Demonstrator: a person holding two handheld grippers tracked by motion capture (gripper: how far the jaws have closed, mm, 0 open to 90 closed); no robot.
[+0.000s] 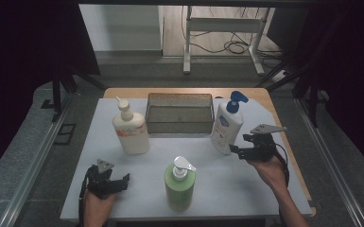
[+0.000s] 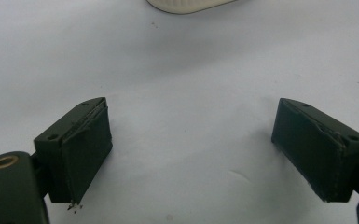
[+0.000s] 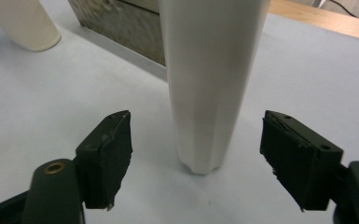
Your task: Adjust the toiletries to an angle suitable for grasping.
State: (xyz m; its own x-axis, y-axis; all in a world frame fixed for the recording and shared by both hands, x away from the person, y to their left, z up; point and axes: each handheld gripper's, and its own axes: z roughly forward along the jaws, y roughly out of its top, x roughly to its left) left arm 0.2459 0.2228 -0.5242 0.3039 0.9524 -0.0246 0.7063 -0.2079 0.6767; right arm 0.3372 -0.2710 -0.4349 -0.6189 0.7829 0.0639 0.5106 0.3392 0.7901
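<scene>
- Right gripper [image 3: 196,158]: jaws wide apart, holding nothing; the white bottle [image 3: 210,84] stands upright between them, untouched.
- Bottle position: on the worktop [image 1: 137,175], just right of the mesh tray [image 1: 179,112].
- Grasp advice: centre the pads low on the body, close squarely, avoid tipping.
- Left gripper [image 2: 191,149]: open, empty, over bare worktop.

A lab recording bay: dark curtains [image 1: 23,52] flank a white-topped table [image 1: 137,189], aluminium rails [image 1: 33,161] alongside, cables [image 1: 231,46] trailing across the floor behind.
</scene>
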